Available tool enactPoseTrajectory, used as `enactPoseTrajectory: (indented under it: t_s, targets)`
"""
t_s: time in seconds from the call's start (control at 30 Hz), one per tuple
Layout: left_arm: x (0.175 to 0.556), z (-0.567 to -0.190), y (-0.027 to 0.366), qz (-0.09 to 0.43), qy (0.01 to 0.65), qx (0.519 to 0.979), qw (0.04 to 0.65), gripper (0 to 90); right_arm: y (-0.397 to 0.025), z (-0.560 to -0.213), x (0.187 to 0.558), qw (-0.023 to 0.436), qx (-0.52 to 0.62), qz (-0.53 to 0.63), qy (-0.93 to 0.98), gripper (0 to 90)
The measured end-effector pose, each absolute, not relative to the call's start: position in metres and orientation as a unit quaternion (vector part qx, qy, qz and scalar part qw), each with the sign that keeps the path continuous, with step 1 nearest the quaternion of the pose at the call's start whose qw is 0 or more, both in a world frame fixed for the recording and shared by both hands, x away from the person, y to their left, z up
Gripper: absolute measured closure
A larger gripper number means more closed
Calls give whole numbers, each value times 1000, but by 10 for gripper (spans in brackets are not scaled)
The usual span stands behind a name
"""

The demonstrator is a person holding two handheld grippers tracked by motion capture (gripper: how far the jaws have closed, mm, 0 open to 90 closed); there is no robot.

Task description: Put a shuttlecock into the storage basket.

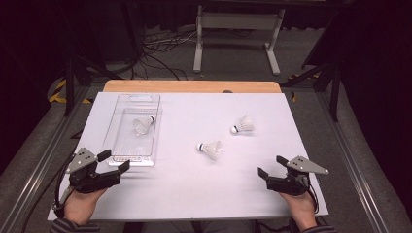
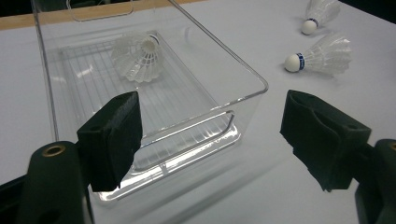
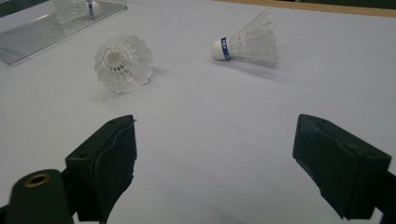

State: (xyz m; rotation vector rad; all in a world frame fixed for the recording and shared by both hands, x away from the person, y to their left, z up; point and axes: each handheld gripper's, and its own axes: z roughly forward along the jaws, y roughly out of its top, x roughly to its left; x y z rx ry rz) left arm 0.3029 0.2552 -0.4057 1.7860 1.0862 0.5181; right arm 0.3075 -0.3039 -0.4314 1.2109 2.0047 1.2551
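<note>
Two hands rise from the bottom edge of the high view, each holding a black gripper over a white desk [image 1: 194, 194]. At lower left, the left gripper [image 1: 114, 162] has its jaws apart and holds nothing; it sits just beside the near end of a clear tray [image 1: 121, 104], and whether it touches the tray cannot be told. At lower right, the right gripper [image 1: 271, 165] also has its jaws apart and holds nothing, with bare desk in front of it.

Three white shuttlecocks are in sight. One shuttlecock [image 1: 143, 124] lies inside the tray, in the left half of the frame. A second, the middle shuttlecock [image 1: 210, 148], lies on its side on the desk near the centre, cork pointing left. A third, the far shuttlecock [image 1: 243, 125], lies up and to the right of it, well apart from the tray (each has a blue band by the cork).

From the left gripper view, the two black jaws stand wide apart at the bottom, and the tray's near wall with its handle lies between them. The tray's shuttlecock [image 2: 137, 57] rests on the ribbed floor at upper left of that frame; the other two lie at upper right.

From the right gripper view, the open jaws frame bare desk. The middle shuttlecock [image 3: 122, 62] shows its feather end at upper left, the far shuttlecock [image 3: 247, 41] lies at upper centre.
</note>
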Motion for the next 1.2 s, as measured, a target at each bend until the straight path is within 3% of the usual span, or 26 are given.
enactPoseTrajectory:
  t_s: [0.53,1.2]
  targets:
    - [293,-419,259,204,445,730,477,211,-303,-431,308,242,442,458,733,144]
    - [291,-413,235,189,415,747,483,212,-304,-431,307,239,439,464,732,143]
